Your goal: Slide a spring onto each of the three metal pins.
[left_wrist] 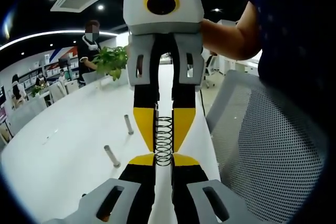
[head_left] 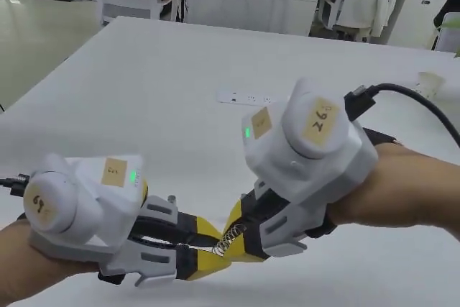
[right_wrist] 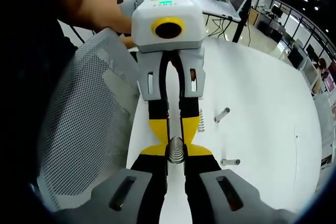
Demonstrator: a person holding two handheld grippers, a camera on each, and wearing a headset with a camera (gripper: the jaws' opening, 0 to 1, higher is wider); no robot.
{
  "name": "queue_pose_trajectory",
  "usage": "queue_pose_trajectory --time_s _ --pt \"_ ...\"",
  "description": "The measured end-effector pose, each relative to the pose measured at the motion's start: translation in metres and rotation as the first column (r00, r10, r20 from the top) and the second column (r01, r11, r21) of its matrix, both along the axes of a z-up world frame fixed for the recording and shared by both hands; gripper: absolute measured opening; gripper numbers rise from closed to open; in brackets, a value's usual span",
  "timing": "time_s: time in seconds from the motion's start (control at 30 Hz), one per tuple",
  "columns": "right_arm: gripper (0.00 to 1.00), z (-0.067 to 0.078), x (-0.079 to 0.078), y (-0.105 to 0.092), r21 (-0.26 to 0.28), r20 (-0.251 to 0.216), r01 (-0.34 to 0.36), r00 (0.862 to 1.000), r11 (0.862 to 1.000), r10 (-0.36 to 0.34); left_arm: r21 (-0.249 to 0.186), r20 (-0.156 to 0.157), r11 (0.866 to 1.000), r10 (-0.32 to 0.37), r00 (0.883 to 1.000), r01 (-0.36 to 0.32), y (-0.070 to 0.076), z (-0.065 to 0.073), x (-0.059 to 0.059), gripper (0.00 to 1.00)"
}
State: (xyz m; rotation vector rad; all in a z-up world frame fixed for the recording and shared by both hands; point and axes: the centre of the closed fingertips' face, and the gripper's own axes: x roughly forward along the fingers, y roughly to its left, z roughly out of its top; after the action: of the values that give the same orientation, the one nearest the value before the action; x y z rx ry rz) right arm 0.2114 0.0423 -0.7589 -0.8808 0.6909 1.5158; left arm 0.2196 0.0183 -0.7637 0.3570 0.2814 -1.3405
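One white tabletop (head_left: 144,91), broad and mostly bare. Its far edge runs across the top of the head view, with chairs and desks beyond. In the left gripper view its near edge (left_wrist: 207,129) runs just beside the mesh chair (left_wrist: 262,145). Open surface stretches wide ahead of and to either side of the work, which sits close to that near edge.

One mesh chair, grey, perforated back, also in the right gripper view (right_wrist: 89,114), against the tabletop edge.

Two grippers, meeting tip to tip low in the head view. The left gripper (head_left: 205,246) comes in from the left and the right gripper (head_left: 236,234) from the right.
- Left gripper (left_wrist: 164,160): jaws drawn nearly together, yellow tips pinching the near end of the spring (left_wrist: 164,140).
- Right gripper (right_wrist: 177,153): jaws likewise almost closed, clamping the same spring (right_wrist: 177,150), seen end-on here.

One power strip (head_left: 248,96), white, flat on the tabletop, well beyond the grippers.

One paper cup (head_left: 430,84), at the right edge.

Two metal pins, short grey cylinders (left_wrist: 128,124) (left_wrist: 111,156), on the bare surface left of the jaws, apart from each other; whether upright or lying cannot be told.

One spring (head_left: 228,239), thin bright wire coil, even turns, bridging both pairs of jaws above the tabletop.

One second spring (right_wrist: 200,120), loose on the tabletop near a pin.
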Motion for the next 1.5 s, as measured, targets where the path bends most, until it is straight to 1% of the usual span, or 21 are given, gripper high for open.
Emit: queue_pose_trajectory --time_s 0.13,0.43,0.77,0.83,1.13,1.17,1.5 --pt "0.09 0.001 0.000 0.003 -0.005 0.001 -0.002 1.000 1.000 0.002 0.004 0.000 1.000 -0.001 1.000 0.001 -0.001 -0.001 0.000 0.02" --pt "0.09 0.001 0.001 0.002 -0.016 0.009 -0.001 1.000 1.000 0.001 -0.004 0.004 1.000 0.002 1.000 -0.002 -0.001 0.000 0.002 0.02" --pt "0.09 0.001 0.002 0.002 -0.021 0.006 0.000 1.000 1.000 0.000 -0.012 -0.012 1.000 0.012 1.000 -0.012 0.000 -0.001 0.002 0.03" --pt "0.09 0.001 0.002 0.001 -0.021 0.005 0.002 1.000 1.000 -0.001 -0.007 -0.019 1.000 0.017 1.000 -0.017 0.001 -0.002 0.003 0.04" --pt "0.09 0.001 0.006 -0.003 -0.030 0.007 0.007 1.000 1.000 -0.007 -0.016 -0.045 0.999 0.041 0.998 -0.042 0.003 -0.002 0.005 0.13" --pt "0.09 0.002 0.007 -0.004 -0.031 0.008 0.009 1.000 0.999 -0.009 -0.017 -0.052 0.999 0.044 0.998 -0.045 0.004 -0.002 0.005 0.14" --pt "0.09 0.001 0.014 -0.014 -0.042 0.010 0.031 0.999 0.999 -0.030 -0.023 -0.066 0.998 0.064 0.996 -0.065 0.011 -0.001 0.006 0.22"
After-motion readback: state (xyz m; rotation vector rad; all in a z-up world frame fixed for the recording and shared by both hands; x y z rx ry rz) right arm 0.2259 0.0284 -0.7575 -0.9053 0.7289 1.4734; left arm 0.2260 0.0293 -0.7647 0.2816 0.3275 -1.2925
